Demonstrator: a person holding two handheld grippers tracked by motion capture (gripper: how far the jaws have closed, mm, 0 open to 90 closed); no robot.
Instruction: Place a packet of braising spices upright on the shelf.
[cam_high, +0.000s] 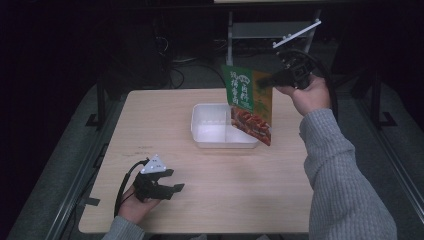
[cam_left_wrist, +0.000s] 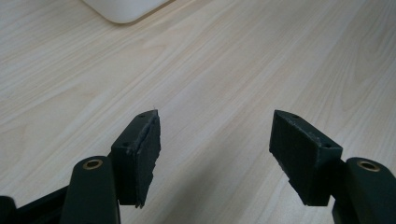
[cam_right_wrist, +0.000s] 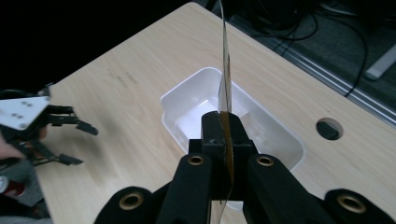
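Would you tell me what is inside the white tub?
The white tub looks empty where its floor shows. The snack packet, pinched by the right gripper above it, covers part of the interior.

Black tongs (cam_high: 172, 180), brass rivets, grey triangular plate (cam_high: 154, 164), black cable (cam_high: 121, 187); grey knit sleeve (cam_high: 340, 175).

Green-orange snack packet (cam_high: 251, 102) hanging upright over white tub (cam_high: 212, 125), tub mid-table
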